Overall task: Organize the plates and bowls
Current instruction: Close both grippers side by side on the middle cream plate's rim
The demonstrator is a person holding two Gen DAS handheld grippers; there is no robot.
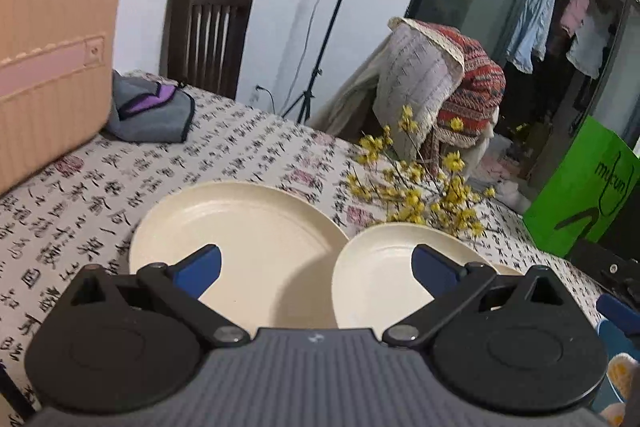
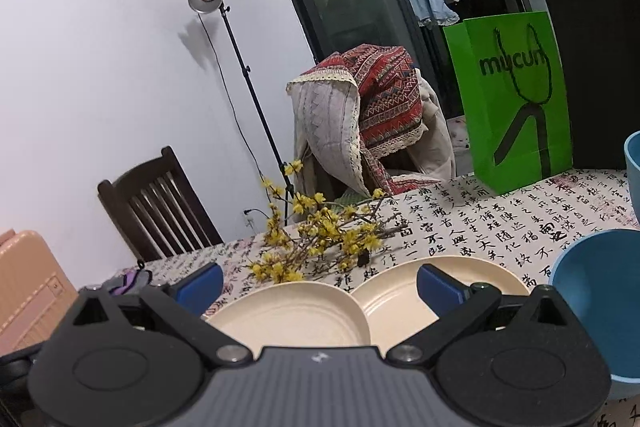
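The table [image 2: 500, 223], covered with a cloth printed in black characters, is carrying everything. Both cream plates are lying flat near its front edge, side by side, their rims touching or slightly overlapping; I cannot tell which. The left plate [image 1: 236, 227] is sitting toward the suitcase side, the right plate [image 1: 384, 267] toward the green bag side.

The left gripper [image 1: 316, 263] is hovering above the two plates with its jaws spread wide and nothing between them. The right gripper [image 2: 320, 285] is also hovering just in front of the plates, jaws wide apart, holding nothing.

Risks, as I am judging them: the plates are thin and lying flat on soft cloth, so a finger pushing under a rim could be dragging the cloth and wrinkling it. Lifting one plate could be tipping or sliding the other where they meet. The flower branches [image 2: 320, 239] are lying just behind the plates, and a forward push could be sweeping them toward the far edge.

The right wrist view is showing the blue bowl [image 2: 600, 311] near the right edge of the table and a second blue bowl [image 2: 633, 167] behind it; the left wrist view is not showing them clearly. The left wrist view is showing the pink suitcase [image 1: 52, 59] and the grey pouch [image 1: 156, 111] more fully at the far left corner.
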